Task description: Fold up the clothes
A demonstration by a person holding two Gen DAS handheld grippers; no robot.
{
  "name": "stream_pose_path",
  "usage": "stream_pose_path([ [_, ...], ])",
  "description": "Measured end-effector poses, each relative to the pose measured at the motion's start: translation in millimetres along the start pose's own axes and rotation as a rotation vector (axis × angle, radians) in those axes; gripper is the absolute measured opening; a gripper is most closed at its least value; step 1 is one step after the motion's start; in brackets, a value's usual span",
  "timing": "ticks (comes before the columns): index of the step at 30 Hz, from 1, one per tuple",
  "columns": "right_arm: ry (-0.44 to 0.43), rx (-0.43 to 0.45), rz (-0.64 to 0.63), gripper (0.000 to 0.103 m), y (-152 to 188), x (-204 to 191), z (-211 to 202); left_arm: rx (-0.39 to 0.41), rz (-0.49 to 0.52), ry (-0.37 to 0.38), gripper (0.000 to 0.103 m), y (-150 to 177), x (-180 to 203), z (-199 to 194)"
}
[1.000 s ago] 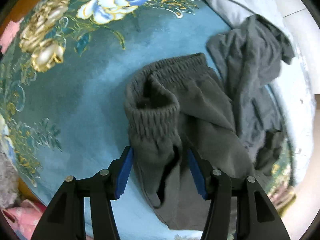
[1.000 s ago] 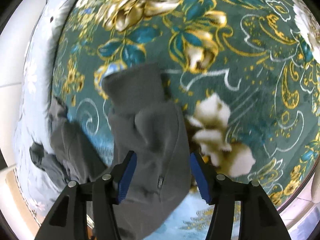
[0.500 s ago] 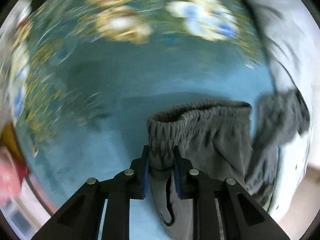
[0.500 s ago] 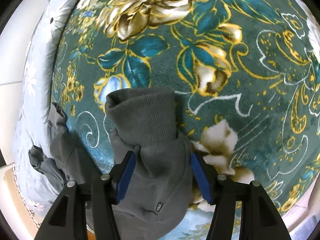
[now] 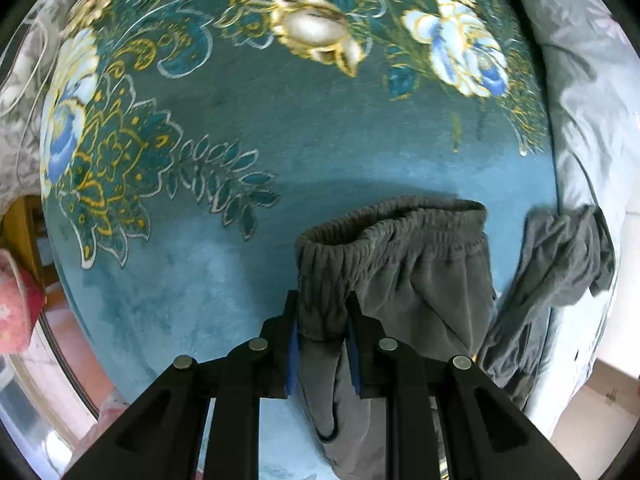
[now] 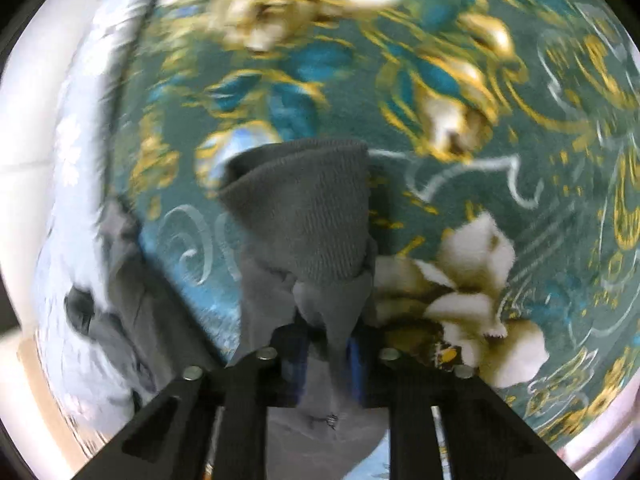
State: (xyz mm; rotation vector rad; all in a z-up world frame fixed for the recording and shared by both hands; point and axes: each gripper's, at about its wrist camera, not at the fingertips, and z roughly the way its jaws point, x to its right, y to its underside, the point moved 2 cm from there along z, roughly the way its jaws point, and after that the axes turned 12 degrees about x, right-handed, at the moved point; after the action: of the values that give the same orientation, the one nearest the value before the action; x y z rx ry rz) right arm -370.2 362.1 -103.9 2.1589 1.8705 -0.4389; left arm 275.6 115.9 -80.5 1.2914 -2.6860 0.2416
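Grey sweatpants point(image 5: 420, 280) lie on a teal floral blanket point(image 5: 240, 160). My left gripper point(image 5: 322, 320) is shut on the elastic waistband point(image 5: 320, 292) at its left end, and the band stands open behind it. In the right wrist view my right gripper point(image 6: 328, 344) is shut on the grey fabric just below a ribbed leg cuff point(image 6: 308, 208), which sticks out beyond the fingers. The other trouser leg point(image 5: 560, 272) trails off to the right of the left view and shows crumpled at the left of the right view point(image 6: 132, 312).
A pale grey floral quilt point(image 5: 580, 100) borders the blanket on the right of the left view and shows in the right view point(image 6: 72, 200). A pink cushion point(image 5: 16, 300) and floor lie past the bed edge at the lower left.
Both grippers went from open around the fabric to shut on it: the left closed on the waistband first, the right closed below the cuff in the last half second. Both views shifted.
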Motion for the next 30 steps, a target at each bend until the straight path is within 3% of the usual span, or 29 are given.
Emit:
stream_pose_path([
  [2, -0.057, 0.031, -0.087, 0.012, -0.6, -6.7, -21.2, 0.01, 0.019, 0.02, 0.021, 1.7, -2.5, -6.4],
  [4, -0.061, 0.062, -0.114, 0.011, -5.0, -4.3, -37.6, 0.015, 0.031, 0.029, 0.021, 2.9, -7.0, -6.8],
  [10, 0.095, 0.042, -0.057, 0.011, -14.6, 52.2, -32.5, -0.038, 0.006, -0.052, 0.021, 19.1, -38.4, 2.7],
  [16, 0.114, 0.032, -0.062, 0.013, -13.7, 40.4, -30.4, -0.068, 0.023, -0.054, 0.026, 13.2, -34.5, 6.2],
  [20, 0.157, 0.017, -0.103, 0.027, -21.5, 36.4, -33.0, -0.064, 0.045, -0.058, 0.033, 1.3, -36.0, 3.5],
  [23, 0.198, 0.087, -0.133, 0.06, -30.5, 28.3, -44.4, -0.049, 0.008, -0.043, 0.041, -11.5, -42.8, -4.2],
  [27, 0.235, 0.189, -0.114, 0.061, -49.6, 10.2, -55.7, 0.004, -0.001, -0.033, 0.042, -34.6, -39.2, -16.7],
  [30, 0.155, 0.186, -0.166, 0.061, -57.6, -32.8, -42.6, 0.04, 0.05, -0.003, 0.042, -44.4, -16.2, -19.1],
])
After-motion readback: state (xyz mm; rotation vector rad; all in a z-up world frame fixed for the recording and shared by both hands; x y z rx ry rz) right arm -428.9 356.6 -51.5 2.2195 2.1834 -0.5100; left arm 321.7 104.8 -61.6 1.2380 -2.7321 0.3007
